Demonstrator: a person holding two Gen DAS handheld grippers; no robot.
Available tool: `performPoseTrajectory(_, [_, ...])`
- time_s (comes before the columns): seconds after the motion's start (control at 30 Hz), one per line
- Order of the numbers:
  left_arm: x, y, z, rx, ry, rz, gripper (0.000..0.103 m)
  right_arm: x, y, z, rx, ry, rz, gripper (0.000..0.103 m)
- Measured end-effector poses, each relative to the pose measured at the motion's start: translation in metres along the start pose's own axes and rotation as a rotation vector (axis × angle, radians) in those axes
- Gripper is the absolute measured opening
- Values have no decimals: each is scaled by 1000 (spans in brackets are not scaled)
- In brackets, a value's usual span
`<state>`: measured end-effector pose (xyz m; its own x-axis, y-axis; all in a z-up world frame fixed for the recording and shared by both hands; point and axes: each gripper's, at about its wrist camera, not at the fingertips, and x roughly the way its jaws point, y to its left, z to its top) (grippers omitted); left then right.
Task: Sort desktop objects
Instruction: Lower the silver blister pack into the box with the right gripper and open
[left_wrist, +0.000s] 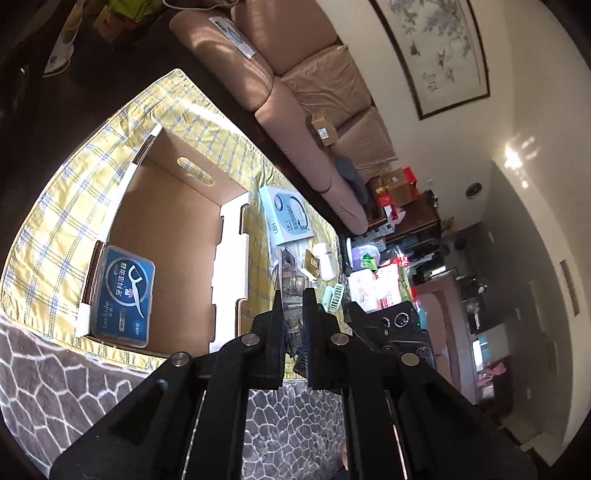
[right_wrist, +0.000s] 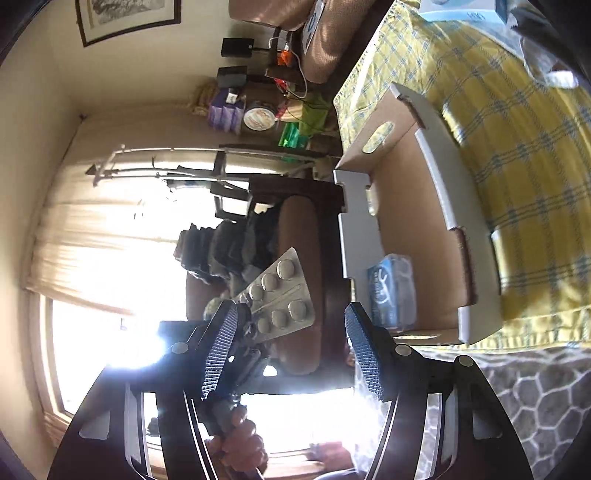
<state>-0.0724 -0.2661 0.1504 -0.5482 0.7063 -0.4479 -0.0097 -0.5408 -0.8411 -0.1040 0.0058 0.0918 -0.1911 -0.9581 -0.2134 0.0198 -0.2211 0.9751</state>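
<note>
A blue dental floss pick box (left_wrist: 123, 295) is seen lying flat inside the open cardboard box (left_wrist: 177, 221), which is set on the yellow plaid cloth (left_wrist: 62, 206). To its right, a pill blister pack (left_wrist: 290, 291) is clamped edge-on in the left gripper (left_wrist: 293, 306). The right gripper (right_wrist: 291, 314) is held apart, the blister pack not pressed by its pads.

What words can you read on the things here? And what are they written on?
"Luchido", with "牙科洁齿器" above it: on the blue floss pick case in the cardboard box.
"UBH": on the pale blue box on the yellow cloth; its small print is too tiny to read.
Pill sheet in the left claw: no words show.
Brown parcel label on the sofa: too small.
</note>
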Motion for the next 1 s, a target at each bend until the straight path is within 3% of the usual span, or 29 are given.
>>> performPoseTrajectory(0.1, [-9, -3, -2, 11, -1, 5, 7, 19, 8, -6, 13, 41, 12, 63])
performPoseTrajectory(0.23, [-22, -4, -8, 20, -14, 11, 8, 28, 36, -13, -121, 36, -22, 31])
performPoseTrajectory(0.33, [-28, -2, -10, 10, -29, -3, 13, 23, 49, -18, -192, -25, -48, 20])
performPoseTrajectory(0.4, [-28, 0, -11, 11, -37, -1, 15, 26, 53, -17, -198, -30, -55, 20])
performPoseTrajectory(0.5, [-27, 6, -11, -4, -24, 21, 27, 35, 57, -12, -223, -24, -85, 17])
performPoseTrajectory(0.57, [-30, 11, -12, 0, -19, 61, 50, 39, 60, -4, -244, -27, -106, 16])
performPoseTrajectory(0.6, [-33, 15, -12, 3, -22, 74, 53, 41, 60, 0, -255, -27, -126, 16])
performPoseTrajectory(0.7, [-32, 28, -6, 3, -30, 82, 53, 53, 54, 13, -274, 6, -176, 16])
performPoseTrajectory(0.77, [-20, 37, -1, -18, 26, 121, 44, 66, 48, 17, -281, 33, -217, 16])
performPoseTrajectory(1.0, [-35, 69, -2, -7, 45, 237, 44, 104, 32, 35, -340, 100, -329, 16])
